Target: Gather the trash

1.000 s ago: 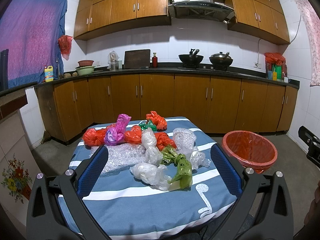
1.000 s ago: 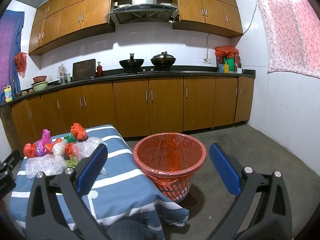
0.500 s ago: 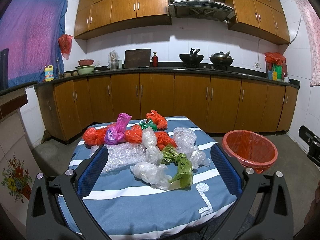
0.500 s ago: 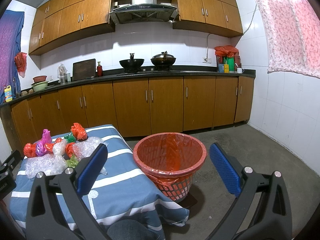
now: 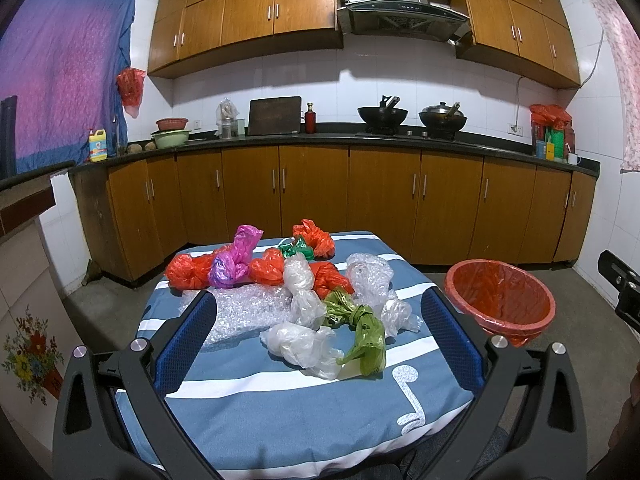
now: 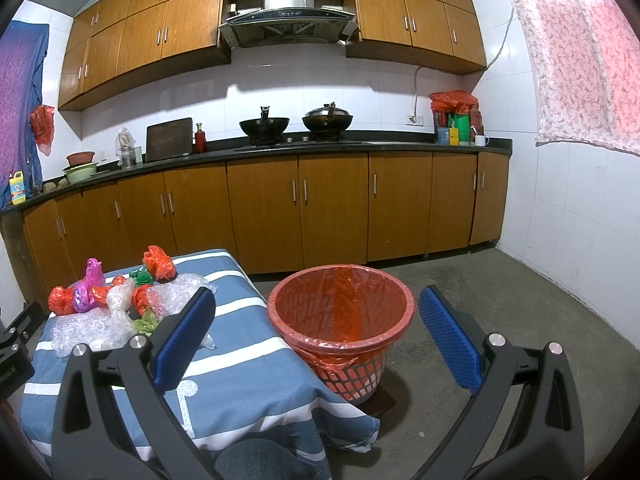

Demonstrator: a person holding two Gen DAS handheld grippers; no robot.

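Several knotted plastic bags lie on a blue striped tablecloth (image 5: 280, 396): clear bag (image 5: 300, 344), green bag (image 5: 366, 330), orange bags (image 5: 188, 272), purple bag (image 5: 236, 258), bubble wrap (image 5: 248, 308). My left gripper (image 5: 320, 336) is open and empty, hovering in front of the pile. An orange-lined trash basket (image 6: 340, 312) stands on the floor right of the table; it also shows in the left wrist view (image 5: 500, 300). My right gripper (image 6: 316, 332) is open and empty, held in front of the basket. The pile shows at left in the right wrist view (image 6: 120, 300).
Wooden kitchen cabinets (image 5: 312, 200) and a dark counter with woks (image 5: 382, 114) run along the back wall. Concrete floor (image 6: 500, 300) surrounds the basket. A tiled wall (image 6: 580, 220) is at right. The right gripper's body (image 5: 624, 292) shows at the left view's edge.
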